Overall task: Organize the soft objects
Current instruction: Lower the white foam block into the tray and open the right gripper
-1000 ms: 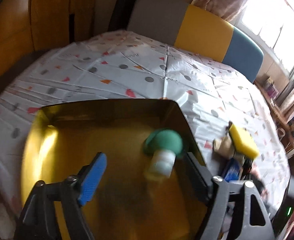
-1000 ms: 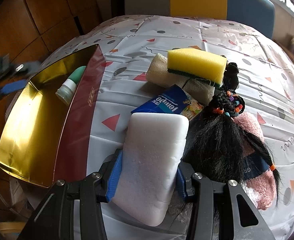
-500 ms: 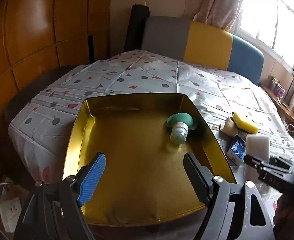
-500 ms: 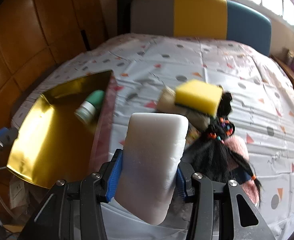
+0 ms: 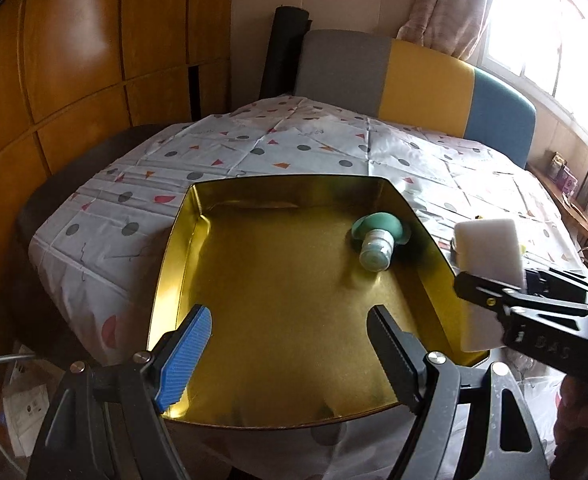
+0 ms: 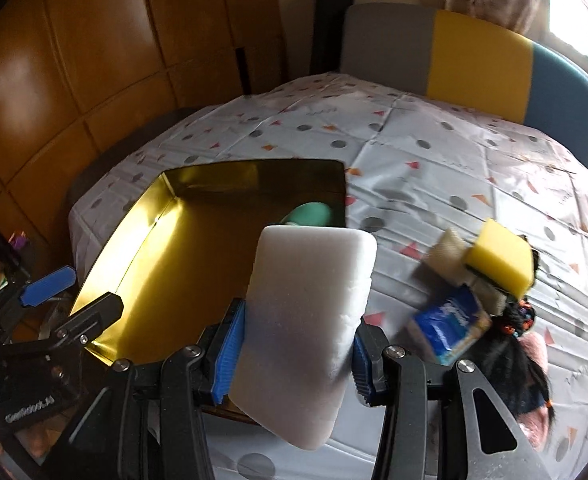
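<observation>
The left hand-held gripper [image 5: 288, 344] hangs open over the near edge of a gold tray [image 5: 174, 240] on the patterned counter [image 5: 314, 148]. A green mushroom-shaped toy [image 5: 378, 240] lies at the tray's far right. Right of the tray, the right hand-held gripper [image 5: 510, 304] clamps a white sponge [image 5: 488, 248].

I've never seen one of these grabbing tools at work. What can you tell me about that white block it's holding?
The white sponge block is a thick rounded-corner slab of fine, matte foam, plain and unmarked. The right gripper clamps its lower part between two blue-padded fingers, so it stands on end, tilted slightly, lifted clear of the tablecloth. It hangs by the near right edge of the gold tray; nothing else touches it.
</observation>
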`<state>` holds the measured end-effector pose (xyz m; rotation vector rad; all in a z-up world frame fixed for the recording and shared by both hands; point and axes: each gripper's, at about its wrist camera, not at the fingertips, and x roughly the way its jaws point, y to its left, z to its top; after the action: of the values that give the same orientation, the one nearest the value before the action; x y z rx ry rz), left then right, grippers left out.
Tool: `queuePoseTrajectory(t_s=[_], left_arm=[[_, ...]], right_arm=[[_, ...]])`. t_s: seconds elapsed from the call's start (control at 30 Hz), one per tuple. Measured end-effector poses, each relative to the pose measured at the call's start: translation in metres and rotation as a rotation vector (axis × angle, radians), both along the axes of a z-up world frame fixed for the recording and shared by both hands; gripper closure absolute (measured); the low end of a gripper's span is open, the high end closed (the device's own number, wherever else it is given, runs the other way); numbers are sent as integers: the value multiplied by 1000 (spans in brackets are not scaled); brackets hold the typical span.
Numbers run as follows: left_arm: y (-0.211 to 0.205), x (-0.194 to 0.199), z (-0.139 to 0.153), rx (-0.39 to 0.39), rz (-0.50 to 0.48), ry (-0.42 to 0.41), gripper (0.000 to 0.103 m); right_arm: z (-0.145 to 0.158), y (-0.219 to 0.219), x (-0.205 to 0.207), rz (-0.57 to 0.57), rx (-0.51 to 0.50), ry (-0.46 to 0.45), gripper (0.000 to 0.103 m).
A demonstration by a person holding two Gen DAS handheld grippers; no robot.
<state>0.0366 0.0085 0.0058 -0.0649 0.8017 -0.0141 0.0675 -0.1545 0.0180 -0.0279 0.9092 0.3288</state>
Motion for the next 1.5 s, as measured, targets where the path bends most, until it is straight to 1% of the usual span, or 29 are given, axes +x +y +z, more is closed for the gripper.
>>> queuePoseTrajectory(t_s=[0.13, 0.33, 0.53, 0.77, 0.9, 1.0, 1.1, 1.13, 1.17, 1.5], left_arm=[[6, -2, -2, -9, 12, 7, 22], [11, -3, -2, -17, 22, 9, 22], [15, -3, -2, -18, 29, 9, 22], [18, -3, -2, -23, 35, 11, 22], [18, -5, -1, -21, 37, 7, 22], [17, -6, 0, -18, 36, 8, 22], [17, -6, 1, -14, 37, 8, 22], [17, -7, 1, -14, 37, 9, 22], [17, -7, 1, -14, 38, 9, 22], [16, -10, 2, -10, 35, 8, 22]], right_arm=[[-9, 9, 5, 17, -9, 29, 55], [-25, 22, 18, 47, -50, 74, 54], [-37, 27, 31, 44, -81, 110, 52], [-44, 31, 38, 44, -108, 121, 50], [-48, 31, 40, 36, -107, 125, 50], [-49, 33, 40, 37, -103, 122, 44], [-48, 35, 39, 38, -91, 110, 36], [-46, 35, 38, 35, -93, 104, 30], [-45, 35, 38, 30, -97, 97, 27], [-37, 29, 32, 10, -75, 73, 27]])
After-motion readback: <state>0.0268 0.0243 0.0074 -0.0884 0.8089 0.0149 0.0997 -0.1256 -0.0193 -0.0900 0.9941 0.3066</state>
